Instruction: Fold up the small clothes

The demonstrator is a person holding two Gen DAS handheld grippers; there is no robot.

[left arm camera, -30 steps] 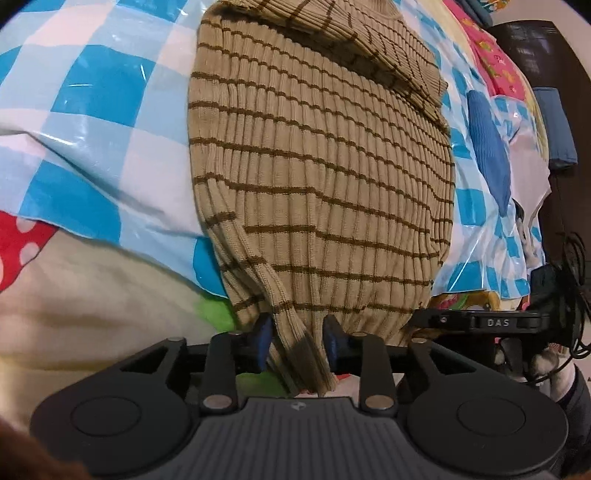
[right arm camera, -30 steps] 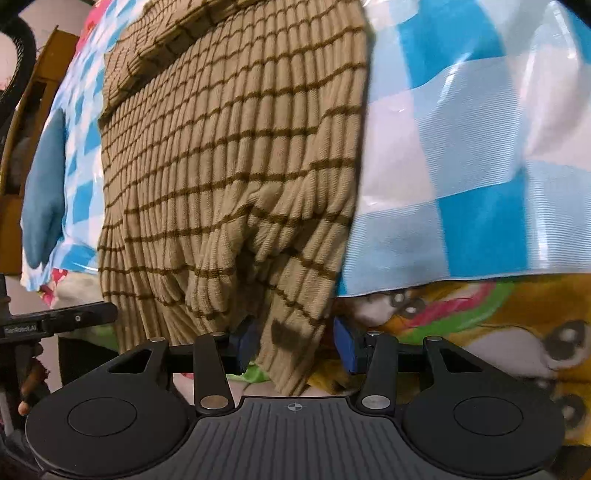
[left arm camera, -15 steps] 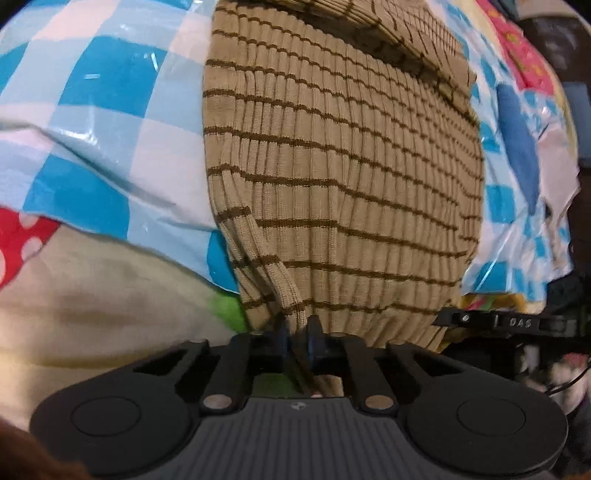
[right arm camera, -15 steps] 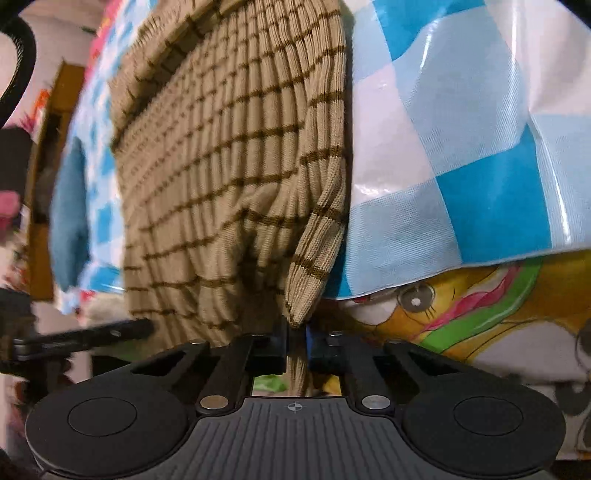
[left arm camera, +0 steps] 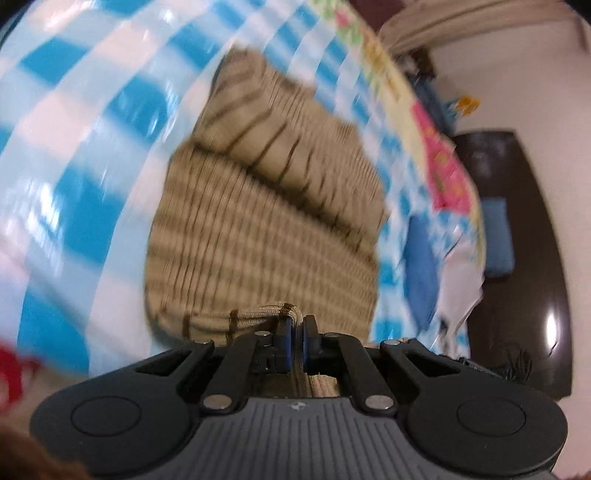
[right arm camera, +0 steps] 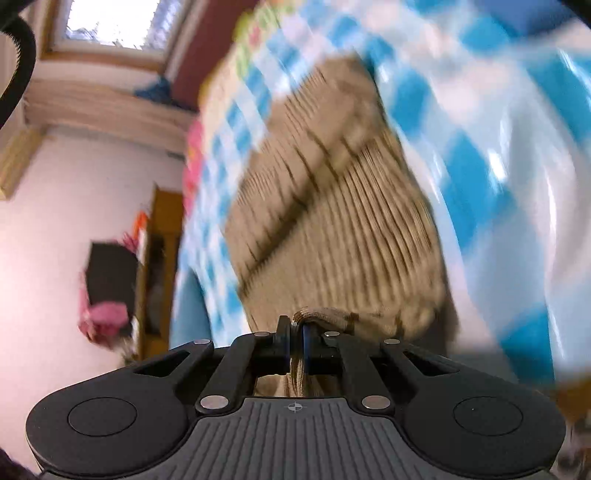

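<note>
Tan and ribbed, one sweater [left arm camera: 258,236] lies on one blue-and-white checked sheet [left arm camera: 74,155]. Two grippers hold its near edge. The left gripper [left arm camera: 295,334] is clamped on the hem, and the right gripper [right arm camera: 297,338] is too. Only the right view shows a window [right arm camera: 110,22]. Only the left view shows a dark cabinet [left arm camera: 528,229].
</note>
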